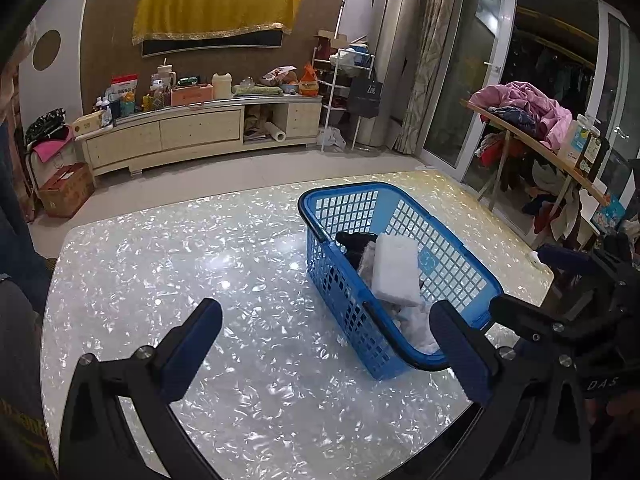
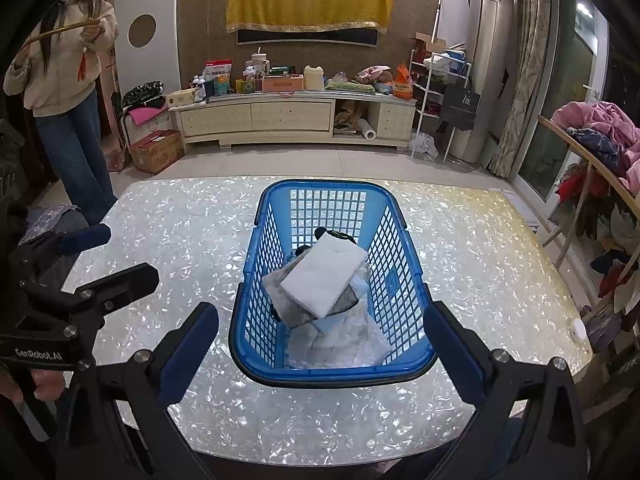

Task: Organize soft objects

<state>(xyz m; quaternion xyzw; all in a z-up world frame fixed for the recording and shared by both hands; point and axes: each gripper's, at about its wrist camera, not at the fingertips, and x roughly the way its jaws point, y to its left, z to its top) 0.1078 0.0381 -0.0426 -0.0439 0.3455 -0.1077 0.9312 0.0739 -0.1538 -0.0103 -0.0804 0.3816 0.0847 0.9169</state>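
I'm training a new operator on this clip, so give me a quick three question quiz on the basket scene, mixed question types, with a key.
1. True or false: the white folded cloth lies on top of the other soft items inside the blue basket.
2. Multiple choice: the left gripper and right gripper are A) both open and empty, B) both shut on cloth, C) one open, one shut.
3. Fill in: the basket stands on the shiny ____ table.

Key: 1 true; 2 A; 3 pearl-patterned white.
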